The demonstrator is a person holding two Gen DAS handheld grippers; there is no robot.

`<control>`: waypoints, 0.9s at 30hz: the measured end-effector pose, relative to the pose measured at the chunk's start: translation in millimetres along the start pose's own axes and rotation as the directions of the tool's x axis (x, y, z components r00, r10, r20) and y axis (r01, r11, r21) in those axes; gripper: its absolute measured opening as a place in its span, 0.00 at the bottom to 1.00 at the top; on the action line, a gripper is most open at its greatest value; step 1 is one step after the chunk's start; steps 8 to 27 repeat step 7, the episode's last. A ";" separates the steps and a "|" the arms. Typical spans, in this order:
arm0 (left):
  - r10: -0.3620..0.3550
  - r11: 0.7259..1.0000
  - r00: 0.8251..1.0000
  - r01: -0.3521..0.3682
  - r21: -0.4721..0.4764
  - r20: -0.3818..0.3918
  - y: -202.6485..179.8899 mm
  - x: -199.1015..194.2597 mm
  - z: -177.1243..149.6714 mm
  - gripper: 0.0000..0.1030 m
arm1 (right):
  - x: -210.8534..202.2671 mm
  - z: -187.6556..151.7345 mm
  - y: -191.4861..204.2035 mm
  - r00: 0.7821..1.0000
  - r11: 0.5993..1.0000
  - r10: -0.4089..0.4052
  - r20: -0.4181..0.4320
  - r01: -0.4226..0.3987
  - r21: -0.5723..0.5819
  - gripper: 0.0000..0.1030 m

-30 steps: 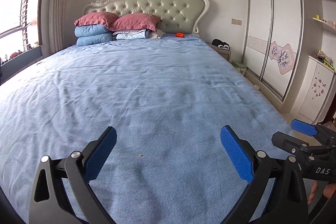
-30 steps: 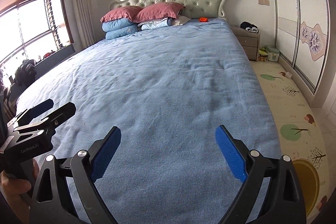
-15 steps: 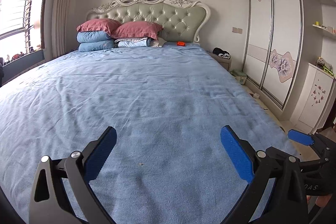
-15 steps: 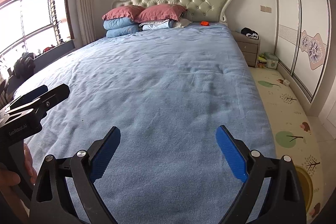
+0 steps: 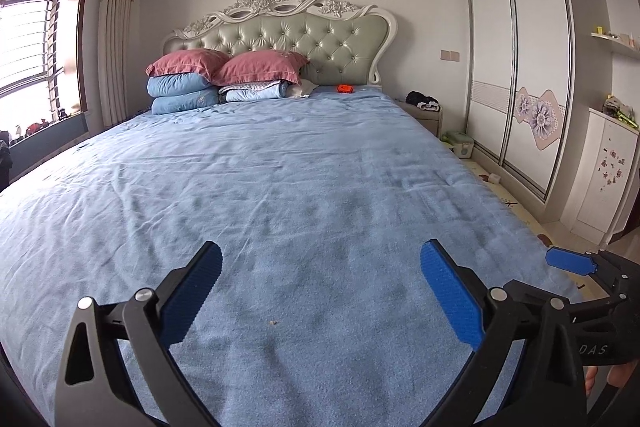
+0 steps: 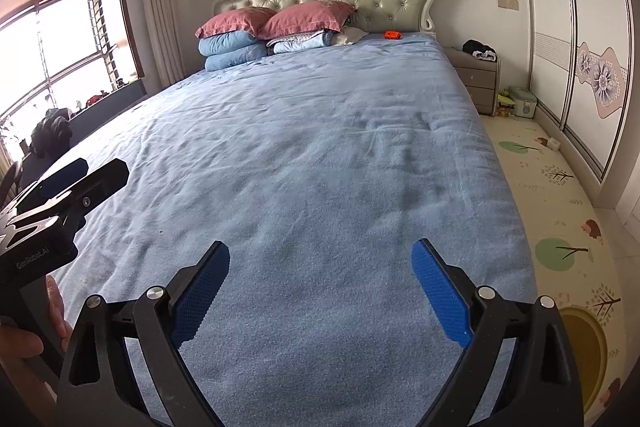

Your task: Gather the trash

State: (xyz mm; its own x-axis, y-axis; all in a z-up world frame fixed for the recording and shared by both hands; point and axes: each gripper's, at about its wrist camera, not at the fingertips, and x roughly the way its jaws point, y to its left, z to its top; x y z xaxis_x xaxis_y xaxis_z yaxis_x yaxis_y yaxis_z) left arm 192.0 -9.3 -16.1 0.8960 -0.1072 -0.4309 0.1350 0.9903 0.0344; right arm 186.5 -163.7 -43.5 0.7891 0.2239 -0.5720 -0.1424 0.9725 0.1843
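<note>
Trash: one tiny crumb on the blue bedspread, between my left tongs; both tongs, right too, gape empty; I should lower slowly, pinching without snagging cloth

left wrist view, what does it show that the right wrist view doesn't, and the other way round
Only the left wrist view shows a small brown crumb on the bedspread between the open left gripper fingers, plus wall shelves. Only the right wrist view shows the tree-print floor mat and dark clothing by the window. Both show the blue bedspread, pink pillows, orange object near the headboard, and the open right gripper.
</note>
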 end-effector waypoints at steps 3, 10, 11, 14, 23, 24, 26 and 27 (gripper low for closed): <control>0.006 1.000 1.000 -0.006 0.001 -0.014 0.1 2.9 0.5 0.96 | 0.1 0.0 -1.2 1.000 1.000 0.002 -0.001 -0.002 0.000 0.87; 0.011 1.000 1.000 -0.010 0.006 -0.022 -0.7 4.5 -0.4 0.96 | 2.1 -0.6 -3.7 1.000 1.000 0.005 -0.009 -0.005 0.007 0.87; 0.011 1.000 1.000 -0.010 0.006 -0.022 -0.7 4.5 -0.4 0.96 | 2.1 -0.6 -3.7 1.000 1.000 0.005 -0.009 -0.005 0.007 0.87; 0.011 1.000 1.000 -0.010 0.006 -0.022 -0.7 4.5 -0.4 0.96 | 2.1 -0.6 -3.7 1.000 1.000 0.005 -0.009 -0.005 0.007 0.87; 0.011 1.000 1.000 -0.010 0.006 -0.022 -0.7 4.5 -0.4 0.96 | 2.1 -0.6 -3.7 1.000 1.000 0.005 -0.009 -0.005 0.007 0.87; 0.011 1.000 1.000 -0.010 0.006 -0.022 -0.7 4.5 -0.4 0.96 | 2.1 -0.6 -3.7 1.000 1.000 0.005 -0.009 -0.005 0.007 0.87; 0.011 1.000 1.000 -0.010 0.006 -0.022 -0.7 4.5 -0.4 0.96 | 2.1 -0.6 -3.7 1.000 1.000 0.005 -0.009 -0.005 0.007 0.87; 0.011 1.000 1.000 -0.010 0.006 -0.022 -0.7 4.5 -0.4 0.96 | 2.1 -0.6 -3.7 1.000 1.000 0.005 -0.009 -0.005 0.007 0.87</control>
